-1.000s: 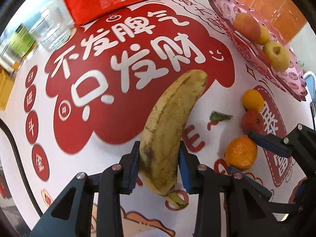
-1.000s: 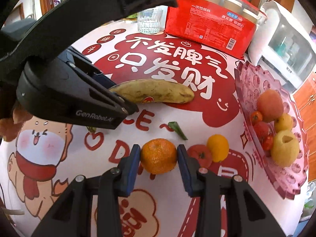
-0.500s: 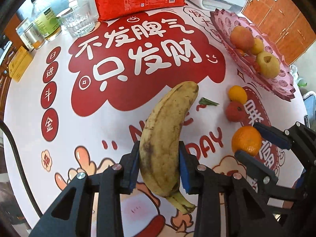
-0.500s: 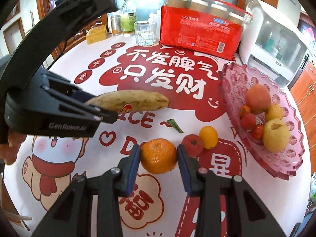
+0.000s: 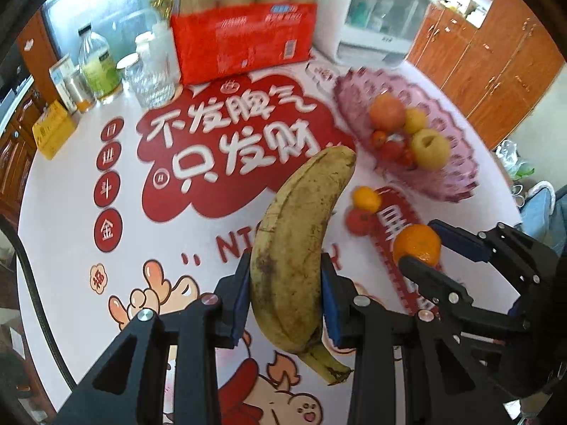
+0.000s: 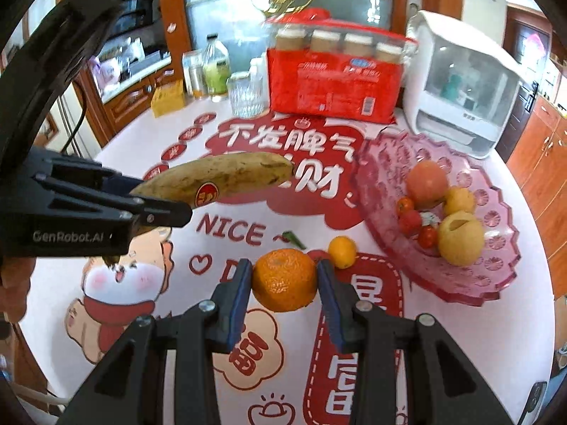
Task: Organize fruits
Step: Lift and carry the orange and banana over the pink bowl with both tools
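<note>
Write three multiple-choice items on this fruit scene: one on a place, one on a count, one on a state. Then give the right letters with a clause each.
1. Where is the pink dish?
A. Right of the loose fruit on the table, in the right wrist view
B. On top of the red pack
C. Under the banana

2. How many fruits lie loose on the table beside the dish?
A. None
B. Two
C. Five

3. What is the state of the left tool?
A. Open and empty
B. Shut on the banana
C. Shut on a glass

Answers:
1 A: the dish sits at the right, past the small orange and the tomato.
2 B: only the small orange and the tomato lie there; the big orange is clamped in the right tool.
3 B: both blue pads press the banana's sides.
</note>
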`<state>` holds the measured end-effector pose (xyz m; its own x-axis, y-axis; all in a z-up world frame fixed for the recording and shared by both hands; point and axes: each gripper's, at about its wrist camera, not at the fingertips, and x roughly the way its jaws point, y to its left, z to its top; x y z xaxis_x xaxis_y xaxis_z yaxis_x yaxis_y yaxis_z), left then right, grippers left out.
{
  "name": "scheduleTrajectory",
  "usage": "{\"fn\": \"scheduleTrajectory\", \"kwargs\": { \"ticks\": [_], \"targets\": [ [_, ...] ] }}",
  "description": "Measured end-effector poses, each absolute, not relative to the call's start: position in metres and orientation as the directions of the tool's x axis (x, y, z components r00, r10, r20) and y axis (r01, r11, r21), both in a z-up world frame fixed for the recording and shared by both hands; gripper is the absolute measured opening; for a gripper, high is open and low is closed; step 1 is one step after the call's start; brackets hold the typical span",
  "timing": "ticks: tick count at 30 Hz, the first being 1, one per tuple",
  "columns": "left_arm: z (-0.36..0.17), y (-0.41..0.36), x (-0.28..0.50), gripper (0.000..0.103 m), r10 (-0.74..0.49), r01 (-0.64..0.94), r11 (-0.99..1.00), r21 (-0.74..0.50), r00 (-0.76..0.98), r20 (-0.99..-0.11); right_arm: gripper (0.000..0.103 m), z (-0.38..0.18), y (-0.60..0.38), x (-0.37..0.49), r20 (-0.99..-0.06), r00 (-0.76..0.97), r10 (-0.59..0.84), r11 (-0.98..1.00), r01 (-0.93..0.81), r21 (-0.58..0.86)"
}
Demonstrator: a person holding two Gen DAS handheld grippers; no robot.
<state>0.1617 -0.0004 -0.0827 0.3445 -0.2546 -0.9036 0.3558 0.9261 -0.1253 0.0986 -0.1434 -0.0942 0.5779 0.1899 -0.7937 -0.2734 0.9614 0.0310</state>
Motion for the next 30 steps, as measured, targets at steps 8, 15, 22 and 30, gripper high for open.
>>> {"fn": "scheduleTrajectory", "kwargs": {
  "ticks": [8, 15, 22, 30],
  "targets": [
    [-0.038, -0.036, 0.154, 0.033, -0.314, 0.397, 0.905, -0.153, 0.380, -0.870, 0.038, -0.045, -0.190, 0.104, -0.748, 0.628, 0.213, 0.972, -0.217, 0.094],
    [-0.006, -0.078, 0.161, 0.033, -0.343, 0.412, 0.896, -0.163, 0.411, -0.845, 0.038, 0.009, -0.247, 0.129, -0.713, 0.676, 0.187, 0.981, -0.165, 0.100],
    [0.024, -0.116, 0.182, 0.034, -0.353, 0.389, 0.905, -0.174, 0.455, -0.817, 0.038, 0.055, -0.295, 0.164, -0.685, 0.711, 0.160, 0.986, -0.147, 0.078],
    [-0.002, -0.152, 0.217, 0.034, -0.311, 0.297, 0.936, -0.189, 0.448, -0.838, 0.038, 0.030, -0.336, 0.218, -0.754, 0.638, 0.153, 0.985, -0.157, 0.068]
  ]
}}
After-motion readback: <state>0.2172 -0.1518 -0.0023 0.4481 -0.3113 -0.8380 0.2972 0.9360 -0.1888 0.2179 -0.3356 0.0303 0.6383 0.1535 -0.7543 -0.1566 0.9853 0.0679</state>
